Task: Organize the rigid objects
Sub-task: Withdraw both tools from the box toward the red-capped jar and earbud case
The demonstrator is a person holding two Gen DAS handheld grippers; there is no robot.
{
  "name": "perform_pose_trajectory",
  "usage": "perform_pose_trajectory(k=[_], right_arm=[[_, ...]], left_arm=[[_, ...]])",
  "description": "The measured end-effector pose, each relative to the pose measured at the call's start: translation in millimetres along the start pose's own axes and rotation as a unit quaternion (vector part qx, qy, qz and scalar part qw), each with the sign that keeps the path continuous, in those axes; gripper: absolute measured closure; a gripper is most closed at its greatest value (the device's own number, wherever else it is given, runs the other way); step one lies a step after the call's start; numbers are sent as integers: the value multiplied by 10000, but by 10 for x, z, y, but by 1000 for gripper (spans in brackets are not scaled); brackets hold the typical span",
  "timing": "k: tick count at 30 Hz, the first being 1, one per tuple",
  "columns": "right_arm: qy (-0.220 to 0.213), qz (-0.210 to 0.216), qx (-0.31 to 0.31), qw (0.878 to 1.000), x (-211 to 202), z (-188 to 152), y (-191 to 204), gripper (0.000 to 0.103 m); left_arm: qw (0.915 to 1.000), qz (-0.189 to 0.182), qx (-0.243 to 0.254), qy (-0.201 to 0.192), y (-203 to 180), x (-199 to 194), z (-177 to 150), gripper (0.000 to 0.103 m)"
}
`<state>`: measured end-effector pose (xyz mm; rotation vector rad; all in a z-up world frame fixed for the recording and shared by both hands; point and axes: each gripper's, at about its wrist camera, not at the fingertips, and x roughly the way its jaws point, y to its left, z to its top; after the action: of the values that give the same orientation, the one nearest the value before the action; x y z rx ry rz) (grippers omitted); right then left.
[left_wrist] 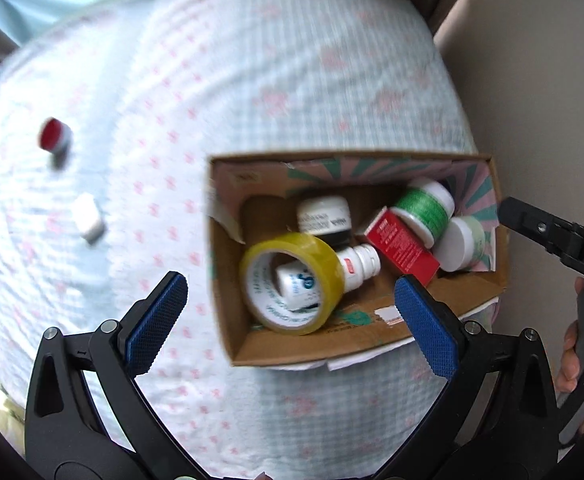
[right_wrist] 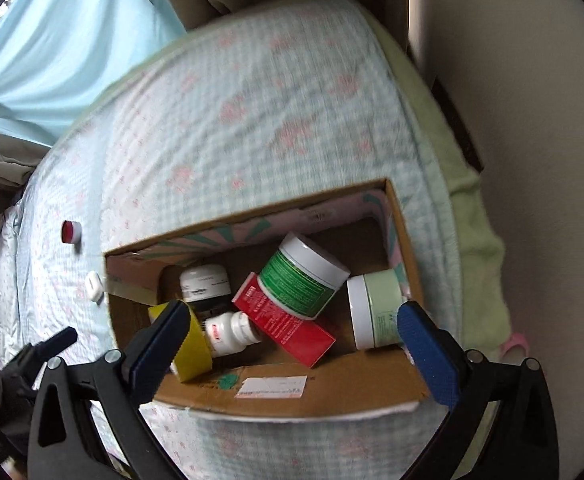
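1. Two small items lie loose on the quilted bedspread, well apart from the box on its left: a red-capped little jar and a white rectangular case. Judging by the task, they are the ones not yet gathered.
2. The left gripper hangs over the bedspread and the box's near left corner, jaws spread wide with nothing between the blue pads, so it looks free for the next pick.
3. The cardboard box sits at the bed's right edge and serves as the collecting place. From its left side it holds a yellow tape roll, a small white bottle partly inside the roll, and a white jar with a dark band behind them.
4. Further right lie a red carton, a green-labelled tub leaning on it, and a pale green tub against the right wall. They lie tipped and overlapping, probably dropped in rather than arranged.
5. The right gripper hovers above the box, jaws equally wide and empty.
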<state>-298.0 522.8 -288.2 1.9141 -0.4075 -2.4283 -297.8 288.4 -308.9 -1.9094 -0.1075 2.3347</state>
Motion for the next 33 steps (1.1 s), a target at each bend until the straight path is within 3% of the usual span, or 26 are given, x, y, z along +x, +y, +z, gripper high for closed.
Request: perform_pose_trajectory(k=[4, 13, 19, 29, 33], right_arm=[[-444, -103, -10, 9990, -398, -130, 204, 0], [-870, -446, -179, 9950, -956, -576, 817, 0], [-1163, -727, -512, 9892, -1286, -995, 1501, 0], [-1522, -941, -585, 9821, -1370, -1483, 2806, 0], [-1583, -898, -551, 9818, -1265, -1541, 3264, 0]], left_arm=[[9991, 143, -9, -399, 259, -431, -41, 0], [9941, 301, 59, -1042, 985, -1333, -282, 0], [9844, 337, 382, -1682, 1515, -1843, -496, 0], [9791, -41, 903, -1824, 2617, -2192, -503, 0], [9788, 13, 1069, -1746, 3026, -2179, -406, 0]])
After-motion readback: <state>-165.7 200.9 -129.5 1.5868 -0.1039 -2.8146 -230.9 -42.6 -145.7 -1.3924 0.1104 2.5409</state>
